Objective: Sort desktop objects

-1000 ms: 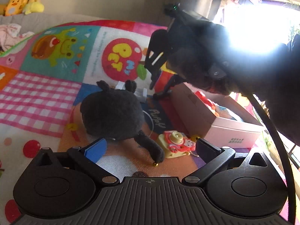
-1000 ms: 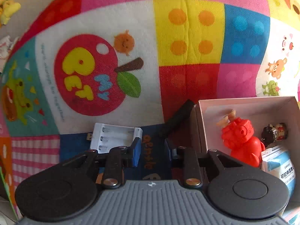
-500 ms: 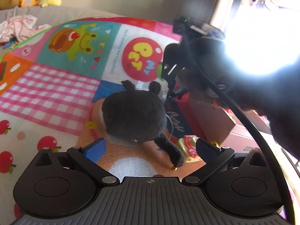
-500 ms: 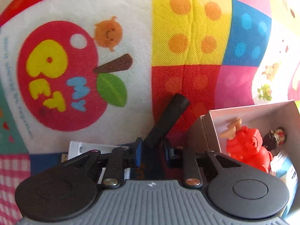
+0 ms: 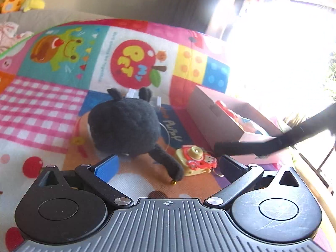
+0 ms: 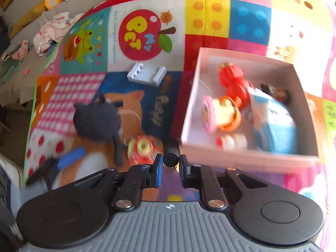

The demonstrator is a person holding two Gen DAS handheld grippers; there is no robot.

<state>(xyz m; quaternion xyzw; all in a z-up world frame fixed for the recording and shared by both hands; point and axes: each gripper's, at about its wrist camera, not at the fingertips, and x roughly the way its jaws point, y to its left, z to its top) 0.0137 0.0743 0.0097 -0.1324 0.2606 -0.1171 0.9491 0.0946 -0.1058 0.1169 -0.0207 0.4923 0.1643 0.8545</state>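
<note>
Right gripper point(image 6: 170, 169) clamped on slim black cylindrical stick point(image 6: 170, 158), held near pink cardboard box point(image 6: 241, 157), likely for dropping in. Left gripper point(image 5: 168, 166) spread wide, empty, facing round black plush toy point(image 5: 124, 126), probably next pick.

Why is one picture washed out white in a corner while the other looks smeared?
Left wrist view: window glare whites out the upper right, behind the box; the black plush stays sharp. Right wrist view: even light, but motion blur smears the toys in the box, and the fisheye lens bends the mat.
</note>
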